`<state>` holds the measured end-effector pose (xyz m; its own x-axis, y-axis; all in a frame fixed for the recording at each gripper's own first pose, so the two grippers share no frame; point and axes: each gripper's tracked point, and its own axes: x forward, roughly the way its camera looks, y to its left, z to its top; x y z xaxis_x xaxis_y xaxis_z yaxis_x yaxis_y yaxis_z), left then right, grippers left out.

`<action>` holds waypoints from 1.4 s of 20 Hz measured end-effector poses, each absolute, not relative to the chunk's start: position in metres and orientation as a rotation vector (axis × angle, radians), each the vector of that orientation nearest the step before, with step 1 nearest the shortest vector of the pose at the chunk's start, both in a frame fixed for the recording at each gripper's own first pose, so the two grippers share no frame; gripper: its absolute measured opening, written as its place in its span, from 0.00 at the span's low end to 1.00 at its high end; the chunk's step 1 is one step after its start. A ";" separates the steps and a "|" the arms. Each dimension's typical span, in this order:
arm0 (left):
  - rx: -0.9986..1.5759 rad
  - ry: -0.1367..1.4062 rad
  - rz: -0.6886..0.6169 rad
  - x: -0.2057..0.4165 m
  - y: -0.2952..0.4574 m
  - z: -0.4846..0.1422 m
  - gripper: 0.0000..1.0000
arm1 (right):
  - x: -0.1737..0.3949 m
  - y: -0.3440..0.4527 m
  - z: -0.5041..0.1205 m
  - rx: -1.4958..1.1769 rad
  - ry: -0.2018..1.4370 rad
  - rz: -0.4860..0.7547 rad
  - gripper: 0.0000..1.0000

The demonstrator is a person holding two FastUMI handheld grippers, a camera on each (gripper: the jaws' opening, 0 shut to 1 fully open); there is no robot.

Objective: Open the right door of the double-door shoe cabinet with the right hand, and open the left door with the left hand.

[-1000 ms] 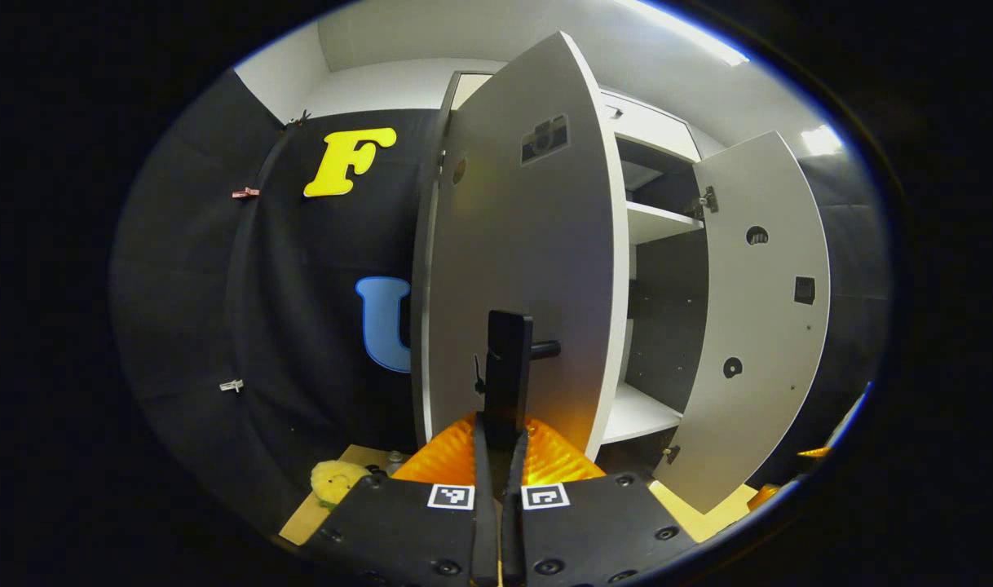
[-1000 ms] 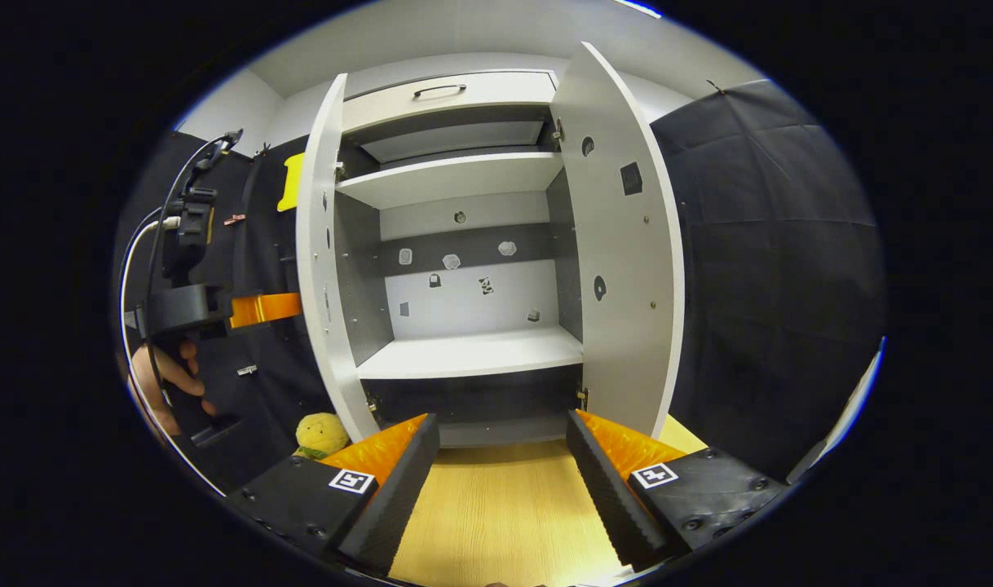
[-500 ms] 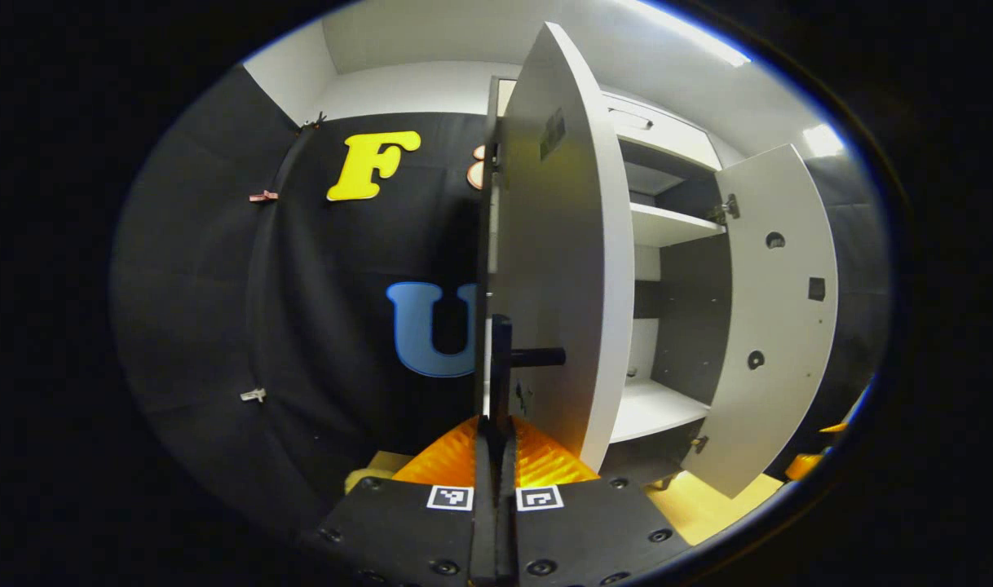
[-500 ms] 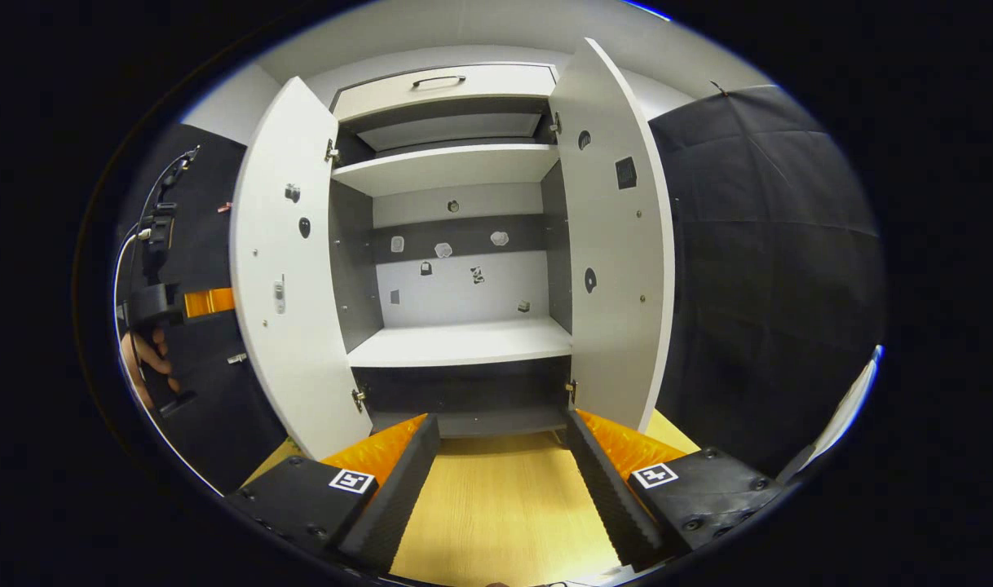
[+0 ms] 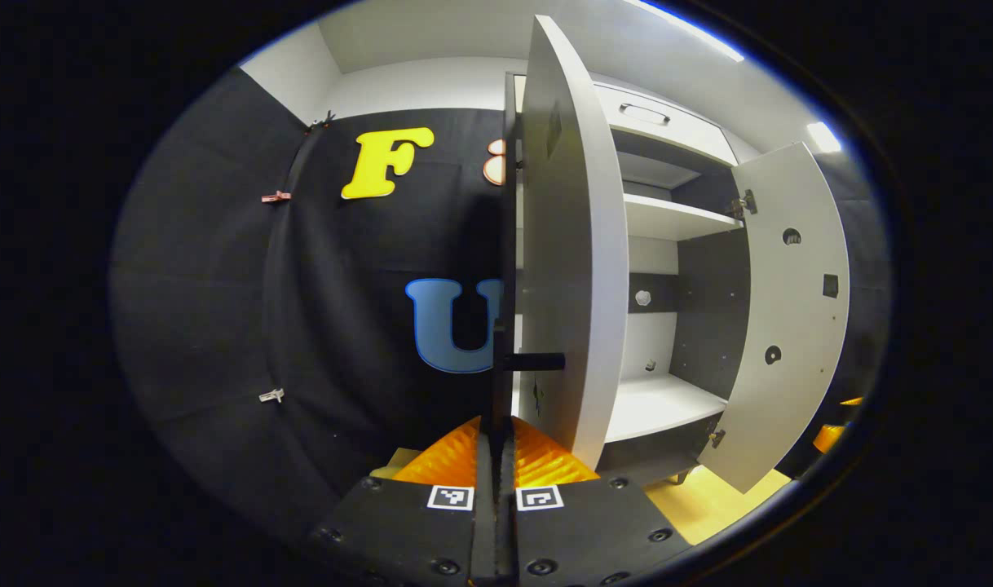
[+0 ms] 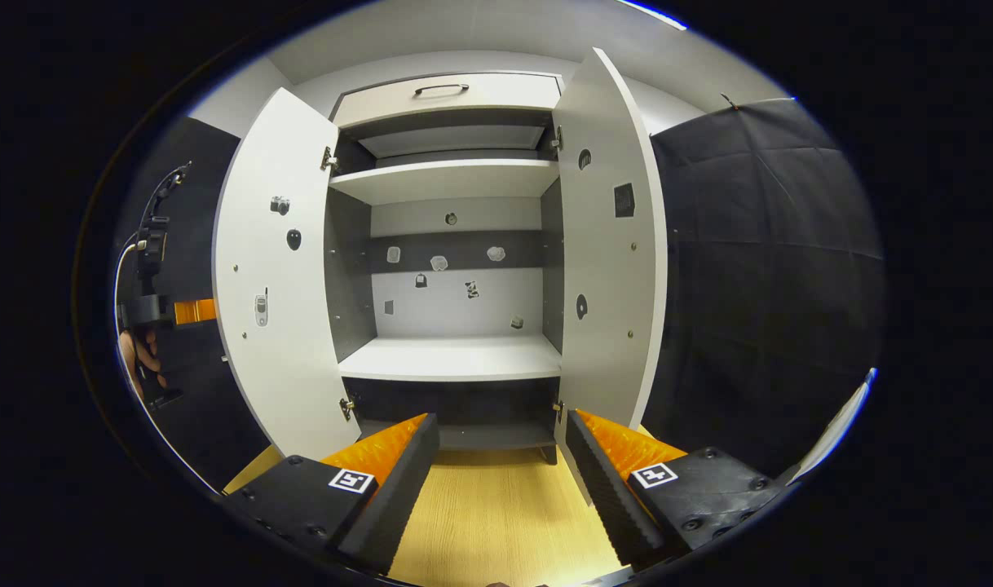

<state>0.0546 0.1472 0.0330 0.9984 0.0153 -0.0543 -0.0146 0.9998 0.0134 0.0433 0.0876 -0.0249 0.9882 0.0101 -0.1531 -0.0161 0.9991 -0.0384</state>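
Black cloth lines the booth behind and beside us, and a pale wood-grain floor (image 6: 496, 514) runs up to the tall white double-door shoe cabinet (image 6: 452, 244), which stands straight ahead in the right gripper view with its shelves bare and grey-backed.

Both leaves stand swung out. Its flat white right door (image 6: 611, 269) is wide open at the right of the carcass, with nothing holding it. Its matching white left door (image 5: 566, 269) is nearly edge-on in the left gripper view, and in the right gripper view we see its inner face at the left of the opening. A short black bar handle (image 5: 537, 361) juts from the outer face of that leaf, low down.

Our left gripper (image 5: 496, 424) has its fingers pressed together on a dark upright strip that lines up with the handle; we judge this to be the handle's grip, though the edge-on angle makes the contact hard to confirm. The same tool shows at the far left of the right gripper view, with a hand on it. Our right gripper (image 6: 500, 456) hangs spread wide over the floor, near the cabinet's foot, gripping nothing.

We judge the task nearly done. To finish well, we should follow the hinge's arc rather than pull straight, ease off as the hinge reaches its stop, then part the fingers before drawing away, so the leaf does not swing back.
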 end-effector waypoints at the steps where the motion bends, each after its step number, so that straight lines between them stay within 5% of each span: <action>1: 0.008 0.045 0.037 0.046 0.147 0.039 0.05 | 0.044 0.082 -0.021 -0.040 0.146 0.022 0.98; 10: -0.009 -0.016 0.101 -0.047 0.046 0.056 0.12 | 0.054 0.008 0.020 -0.016 0.089 0.124 0.97; 15: -0.019 -0.035 0.113 -0.074 -0.018 0.041 0.80 | 0.053 -0.018 0.047 0.015 0.035 0.166 0.97; 17: -0.021 -0.034 0.120 -0.085 -0.032 0.034 0.95 | 0.049 -0.025 0.050 0.020 0.027 0.165 0.98; 28: 0.009 0.001 0.124 -0.091 -0.028 0.016 0.95 | 0.055 -0.006 0.022 0.047 0.073 0.161 0.98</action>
